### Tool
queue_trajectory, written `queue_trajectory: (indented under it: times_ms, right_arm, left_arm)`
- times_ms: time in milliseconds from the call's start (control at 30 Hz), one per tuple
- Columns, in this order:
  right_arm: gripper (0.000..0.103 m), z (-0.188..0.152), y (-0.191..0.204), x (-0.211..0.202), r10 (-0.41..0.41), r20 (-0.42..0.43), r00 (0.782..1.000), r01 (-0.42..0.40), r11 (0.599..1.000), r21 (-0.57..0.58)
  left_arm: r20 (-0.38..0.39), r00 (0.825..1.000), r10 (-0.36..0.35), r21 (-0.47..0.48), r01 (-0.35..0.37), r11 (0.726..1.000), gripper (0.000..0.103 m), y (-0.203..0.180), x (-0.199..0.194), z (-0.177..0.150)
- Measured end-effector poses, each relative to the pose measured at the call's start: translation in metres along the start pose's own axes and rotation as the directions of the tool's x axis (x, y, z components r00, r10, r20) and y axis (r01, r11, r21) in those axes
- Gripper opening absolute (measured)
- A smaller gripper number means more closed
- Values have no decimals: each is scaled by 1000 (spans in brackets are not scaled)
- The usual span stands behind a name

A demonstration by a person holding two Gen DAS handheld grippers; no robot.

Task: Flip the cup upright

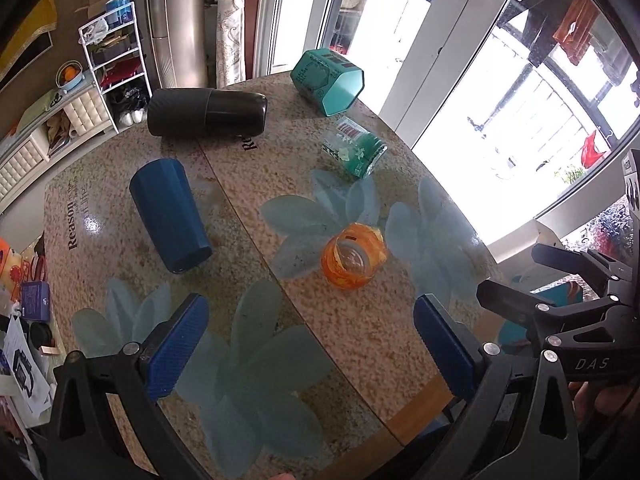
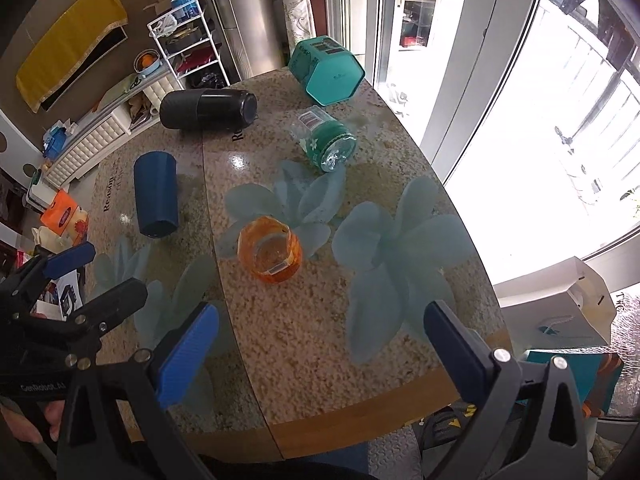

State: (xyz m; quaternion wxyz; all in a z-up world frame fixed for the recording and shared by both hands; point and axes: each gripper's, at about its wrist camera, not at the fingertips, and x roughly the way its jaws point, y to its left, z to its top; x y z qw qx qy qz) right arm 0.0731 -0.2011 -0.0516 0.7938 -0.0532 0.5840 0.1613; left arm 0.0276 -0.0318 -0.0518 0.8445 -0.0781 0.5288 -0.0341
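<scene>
My left gripper point(image 1: 312, 344) hangs above the near edge of the counter point(image 1: 360, 328) with its blue pads spread wide, gripping nothing. My right gripper point(image 2: 324, 348) is spread just as wide beside it, also empty. Just ahead, between both, the orange cup point(image 2: 269, 254) lies on its side, mouth toward me. Farther out lie a blue tumbler point(image 2: 155, 199), a green-labelled glass point(image 2: 328, 146), a black flask point(image 2: 208, 110) and a teal hexagonal cup point(image 2: 326, 70), all tipped over.
</scene>
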Motion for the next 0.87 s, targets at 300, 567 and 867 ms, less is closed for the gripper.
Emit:
queue_trajectory:
  times_ms: [300, 567, 867]
  right_arm:
    - [103, -4, -3, -2, 2, 2, 1000, -2, 1000, 12]
    - [103, -8, -5, -5, 4, 6, 1000, -4, 1000, 19]
    - [103, -10, -3, -5, -2, 4, 1000, 2, 1000, 14]
  left_arm:
    - [6, 1000, 3, 11, -3, 1000, 103, -5, -3, -3]
    - [11, 1000, 7, 17, -7, 1000, 103, -9, -5, -4]
    - [25, 1000, -7, 28, 6, 1000, 103, -14, -11, -6]
